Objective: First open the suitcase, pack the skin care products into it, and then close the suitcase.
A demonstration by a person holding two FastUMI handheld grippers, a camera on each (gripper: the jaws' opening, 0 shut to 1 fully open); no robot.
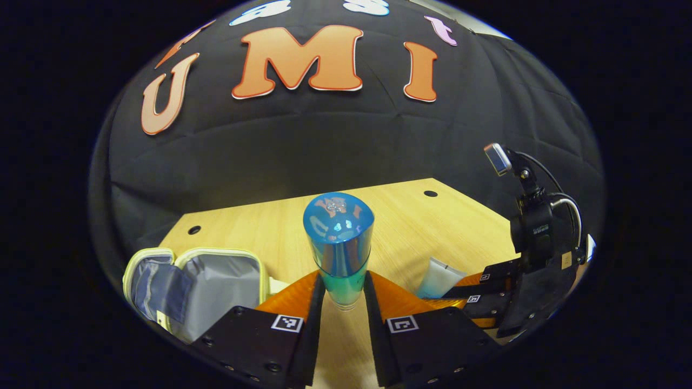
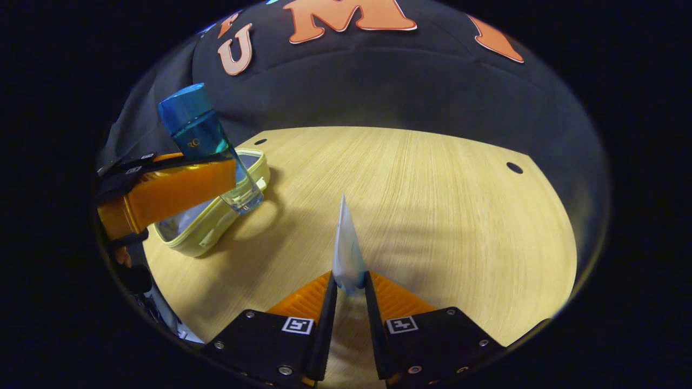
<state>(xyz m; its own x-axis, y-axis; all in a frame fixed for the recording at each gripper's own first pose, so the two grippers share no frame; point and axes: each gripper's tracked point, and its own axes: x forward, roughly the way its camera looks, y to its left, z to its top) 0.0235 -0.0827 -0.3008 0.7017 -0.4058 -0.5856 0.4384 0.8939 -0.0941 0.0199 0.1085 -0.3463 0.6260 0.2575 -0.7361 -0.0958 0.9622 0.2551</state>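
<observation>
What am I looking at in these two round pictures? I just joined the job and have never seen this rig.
There is no robot arm: a person holds a two-finger tool in each hand, and a camera rides on each tool, looking forward along its fingers.

In the left gripper view, the left tool is shut on a blue bottle. The open case lies on the wooden table, lid folded back, grey lining showing. The right tool shows at the right edge with a pale tube.

In the right gripper view, the right tool is shut on that tube, seen edge-on. The left tool holds the bottle over the case.

Nothing looks packed yet.
</observation>
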